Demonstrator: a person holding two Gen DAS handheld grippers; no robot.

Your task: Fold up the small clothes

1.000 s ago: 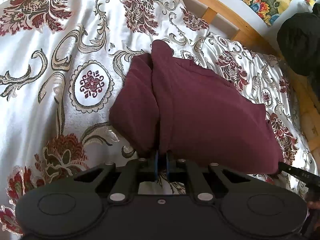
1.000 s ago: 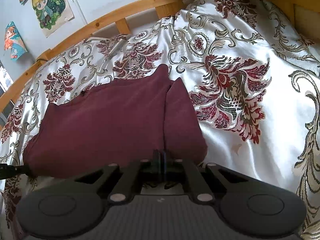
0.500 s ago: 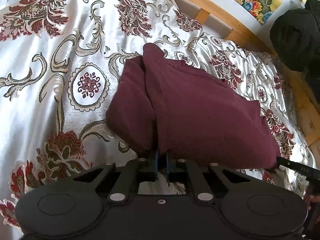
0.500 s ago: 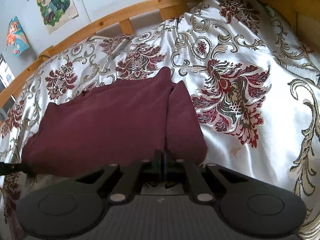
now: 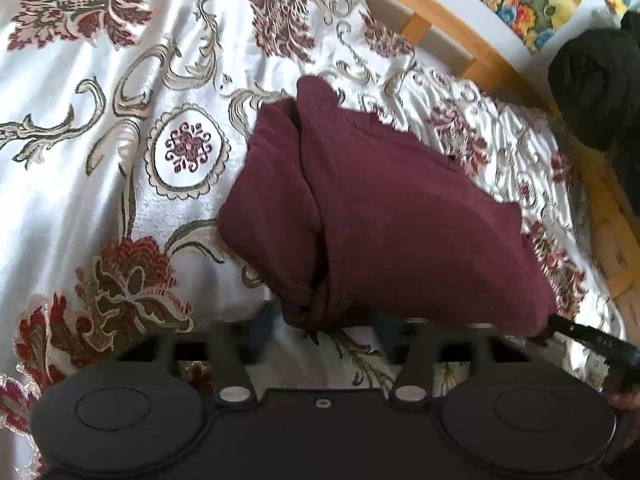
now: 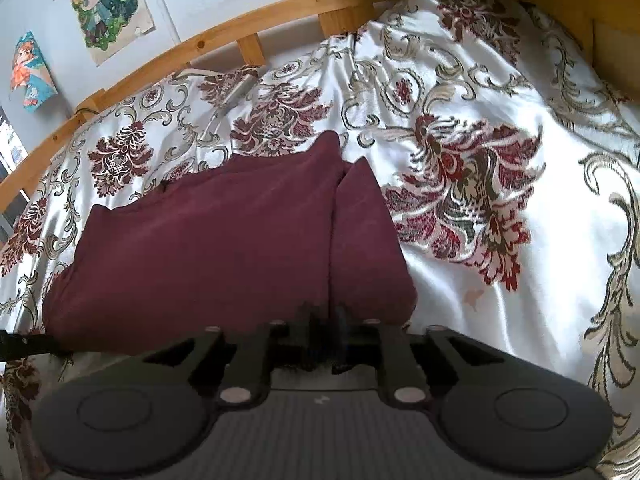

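Note:
A maroon garment (image 5: 400, 208) lies folded on the patterned satin bedspread (image 5: 80, 160), a narrower fold along its left side. My left gripper (image 5: 324, 328) is at its near left corner, jaws opening; the blurred blue fingers (image 5: 262, 322) stand wide apart and the bunched corner sits loose between them. In the right wrist view the garment (image 6: 220, 248) fills the middle left. My right gripper (image 6: 326, 320) is at its near edge, jaws opening, with the hem between the parted fingers. Each gripper's black tip shows in the other view: the right gripper (image 5: 592, 340), the left gripper (image 6: 24, 346).
A wooden bed rail (image 6: 240, 28) runs along the far side, with posters (image 6: 108, 8) on the wall behind. A dark bundle (image 5: 596, 80) sits at the bed's right end. A white cable (image 6: 236, 92) lies on the bedspread beyond the garment.
Both grippers held the garment's near corners shut; now both have opened, the left one wider, and the cloth has dropped from the pads onto the bed.

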